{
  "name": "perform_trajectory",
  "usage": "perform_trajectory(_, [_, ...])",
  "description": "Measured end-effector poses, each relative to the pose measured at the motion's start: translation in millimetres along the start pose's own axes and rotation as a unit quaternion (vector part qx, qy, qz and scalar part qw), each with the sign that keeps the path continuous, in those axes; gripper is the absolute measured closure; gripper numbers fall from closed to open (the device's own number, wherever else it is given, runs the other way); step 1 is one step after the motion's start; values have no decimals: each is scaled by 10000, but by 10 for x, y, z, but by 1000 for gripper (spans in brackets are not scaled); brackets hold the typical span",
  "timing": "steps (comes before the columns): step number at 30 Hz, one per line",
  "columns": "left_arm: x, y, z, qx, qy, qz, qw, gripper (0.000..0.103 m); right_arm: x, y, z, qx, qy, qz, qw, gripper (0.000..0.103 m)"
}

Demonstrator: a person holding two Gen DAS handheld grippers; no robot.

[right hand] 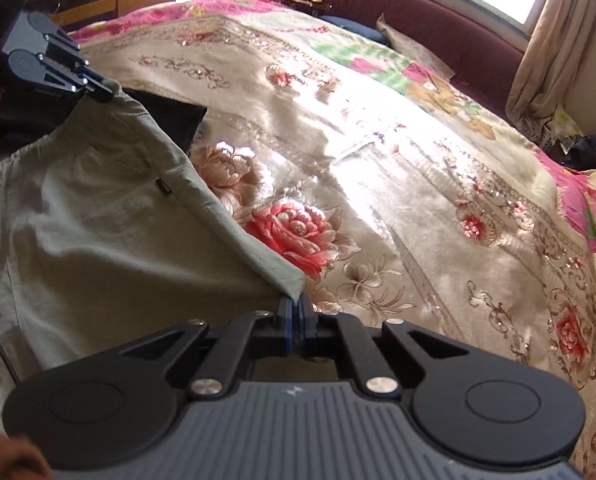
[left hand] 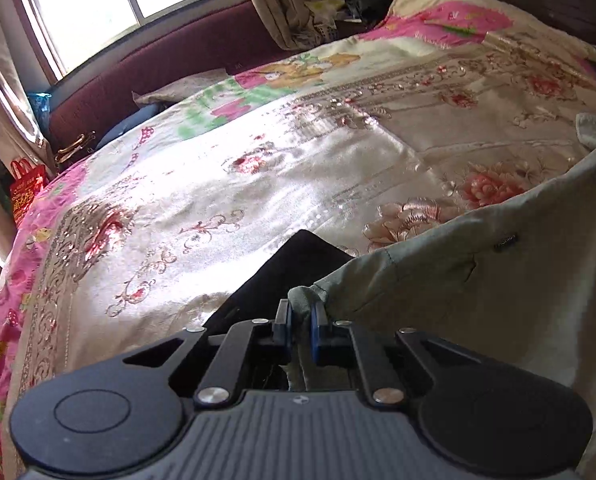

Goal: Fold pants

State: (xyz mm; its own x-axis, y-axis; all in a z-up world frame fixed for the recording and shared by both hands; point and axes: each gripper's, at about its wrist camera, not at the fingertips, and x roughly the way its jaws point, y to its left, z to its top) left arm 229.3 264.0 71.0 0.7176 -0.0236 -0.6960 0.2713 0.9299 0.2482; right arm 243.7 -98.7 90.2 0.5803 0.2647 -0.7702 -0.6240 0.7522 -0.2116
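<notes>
Blue-padded, the left gripper pinches one corner of the pale grey-green cotton pants, and the right gripper clamps another. Between them the pants hang stretched above the shiny floral satin bedspread, beside a black folded cloth.

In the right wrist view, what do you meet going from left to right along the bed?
left claw holding the pants → black garment → red flower on the bedspread → curtain
</notes>
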Motion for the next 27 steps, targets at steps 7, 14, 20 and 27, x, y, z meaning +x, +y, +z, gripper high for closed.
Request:
perform_trajectory(7, [-1189,-67,-781,-731,-612,-114,9954,78,-1173,670,-335,-76,-633,141,9979,100])
perform_trajectory(14, [-1689,-336,-1862,-1622,-259,-220,9862,78,-1387,1678,-1111,100,-35,880,9961,100])
perform_trajectory(20, [-1587,-401,-2308,-2066,-64,-19,9784,78,-1045,2171,-1485,253,463,1034,9932,100])
perform_trajectory(27, [-1722,-314,-2228,-2194,-582,137,9738,79,-1222,2172,-1299,271,176,791,9963,100])
